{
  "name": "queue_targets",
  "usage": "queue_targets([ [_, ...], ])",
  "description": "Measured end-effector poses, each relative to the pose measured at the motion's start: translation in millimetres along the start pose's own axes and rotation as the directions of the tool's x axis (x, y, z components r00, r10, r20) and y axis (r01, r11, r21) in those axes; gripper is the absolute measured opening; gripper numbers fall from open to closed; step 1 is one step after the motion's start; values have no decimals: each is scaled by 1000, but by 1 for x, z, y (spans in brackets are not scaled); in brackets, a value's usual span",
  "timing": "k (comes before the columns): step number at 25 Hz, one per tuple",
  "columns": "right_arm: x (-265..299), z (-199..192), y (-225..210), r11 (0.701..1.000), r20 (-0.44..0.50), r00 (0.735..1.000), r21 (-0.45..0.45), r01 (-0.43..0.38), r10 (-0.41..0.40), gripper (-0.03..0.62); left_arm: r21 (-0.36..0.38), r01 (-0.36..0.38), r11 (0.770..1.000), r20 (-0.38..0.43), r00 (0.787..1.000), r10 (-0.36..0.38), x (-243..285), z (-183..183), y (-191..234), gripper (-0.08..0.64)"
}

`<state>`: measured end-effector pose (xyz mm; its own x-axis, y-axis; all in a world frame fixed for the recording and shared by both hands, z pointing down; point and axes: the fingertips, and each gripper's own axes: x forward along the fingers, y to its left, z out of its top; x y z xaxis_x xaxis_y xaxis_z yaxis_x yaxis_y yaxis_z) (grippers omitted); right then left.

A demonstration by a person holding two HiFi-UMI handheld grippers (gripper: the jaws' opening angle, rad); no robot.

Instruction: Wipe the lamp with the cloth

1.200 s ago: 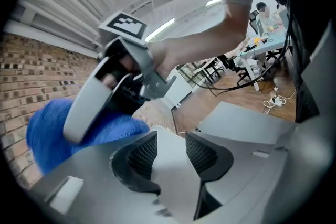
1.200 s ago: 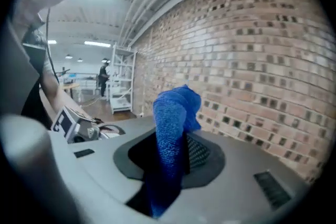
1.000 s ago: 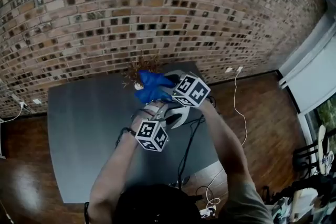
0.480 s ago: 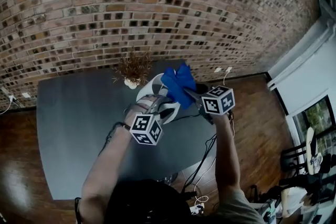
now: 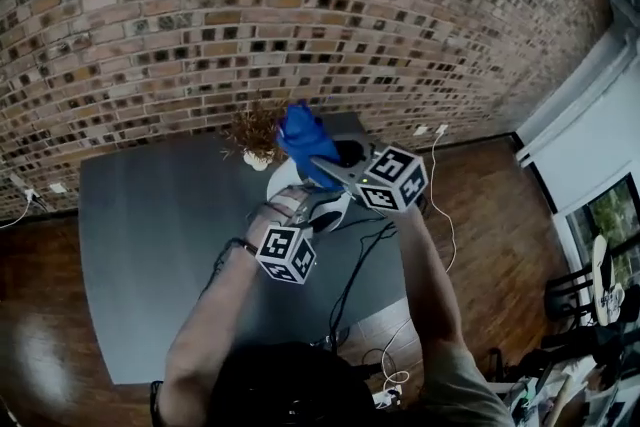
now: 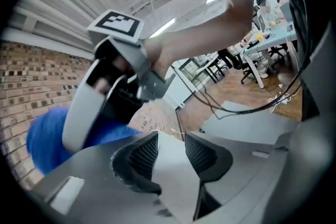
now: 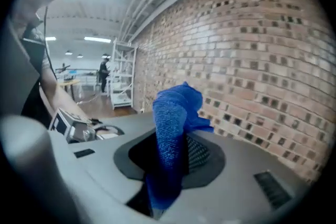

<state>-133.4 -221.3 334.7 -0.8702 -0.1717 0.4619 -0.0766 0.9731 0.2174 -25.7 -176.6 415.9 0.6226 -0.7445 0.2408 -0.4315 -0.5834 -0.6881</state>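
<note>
In the head view the white lamp (image 5: pixel 335 213) stands at the far side of the dark table (image 5: pixel 150 235). My left gripper (image 5: pixel 305 217) is at the lamp's near side. In the left gripper view its jaws (image 6: pixel 165 147) are shut on a pale flat part of the lamp (image 6: pixel 173 178). My right gripper (image 5: pixel 328 167) is raised above the lamp, shut on the blue cloth (image 5: pixel 298 137). In the right gripper view the cloth (image 7: pixel 176 113) stands up out of the jaws (image 7: pixel 170 153) in a folded bunch. The cloth (image 6: pixel 47 139) also shows blurred at the left of the left gripper view.
A dried plant in a small white pot (image 5: pixel 255 135) stands just behind the lamp, near the brick wall (image 5: pixel 300 15). Black cables (image 5: pixel 355 285) run from the lamp across the table's near right corner down to the wooden floor (image 5: pixel 480 205).
My right gripper swung the cloth out to the right of the lamp, then back left and higher, over the lamp's top. The left gripper kept its hold and barely moved.
</note>
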Motion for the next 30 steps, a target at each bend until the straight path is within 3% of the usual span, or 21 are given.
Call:
queue_targets([
  [2,41,-32,0,996,-168,985,-72,-53,40,110,-24,-17,1000,4,1000,17,-1,-2,2,149],
  [4,46,-53,-29,992,-253,962,-92,81,-102,112,-46,-26,999,12,1000,26,-2,-3,3,156],
  [6,20,-46,-64,949,-232,921,-109,295,-313,110,-41,-11,999,20,1000,12,-2,-2,0,156],
  [8,-7,-24,-80,905,-163,890,-91,417,-426,110,-31,-5,999,39,999,6,-2,2,-2,156],
  [10,-26,-5,-78,906,-98,901,-19,424,-423,110,-91,-32,995,106,993,42,-11,11,4,156],
  [12,-44,6,-70,916,-22,924,123,382,-383,110,-260,-111,959,199,966,166,-38,13,35,156],
  [13,-53,10,-66,913,23,932,212,350,-363,110,-392,-151,908,238,936,258,-57,4,61,156],
  [14,-58,12,-59,905,64,938,293,309,-341,110,-548,-155,822,264,900,346,-76,-12,91,156],
  [15,-58,13,-51,896,94,944,355,265,-316,110,-700,-97,708,284,871,400,-94,-31,121,156],
  [16,-52,11,-39,890,108,952,397,224,-288,110,-813,27,582,326,849,416,-107,-45,147,134],
  [17,-40,9,-27,885,108,959,423,193,-260,110,-866,179,468,390,827,406,-113,-51,165,108],
  [18,-25,5,-15,881,96,966,440,173,-238,110,-873,304,381,448,807,384,-112,-53,177,109],
  [19,-9,1,-5,879,76,972,447,167,-223,110,-865,375,333,484,799,356,-104,-53,183,108],
  [20,5,-4,5,879,44,975,442,177,-218,110,-858,404,318,499,804,323,-93,-53,185,109],
  [21,15,-12,13,884,1,973,419,208,-229,110,-851,415,322,504,818,277,-81,-51,184,107],
  [22,19,-21,21,891,-46,965,376,256,-258,110,-837,424,344,510,833,214,-69,-48,178,107],
  [24,14,-36,33,898,-99,936,267,351,-336,110,-773,460,436,530,846,47,-50,-37,156,107],
  [25,10,-39,39,896,-97,924,223,383,-371,110,-726,491,482,541,840,-41,-44,-31,145,112],
  [26,8,-38,45,892,-83,912,190,410,-401,110,-680,525,511,548,827,-120,-40,-27,136,112],
  [28,6,-36,55,877,-49,889,151,457,-455,110,-611,574,545,536,807,-249,-34,-23,122,112],
  [30,0,-39,59,860,-6,870,145,489,-494,110,-560,580,592,497,806,-321,-29,-23,110,112],
])
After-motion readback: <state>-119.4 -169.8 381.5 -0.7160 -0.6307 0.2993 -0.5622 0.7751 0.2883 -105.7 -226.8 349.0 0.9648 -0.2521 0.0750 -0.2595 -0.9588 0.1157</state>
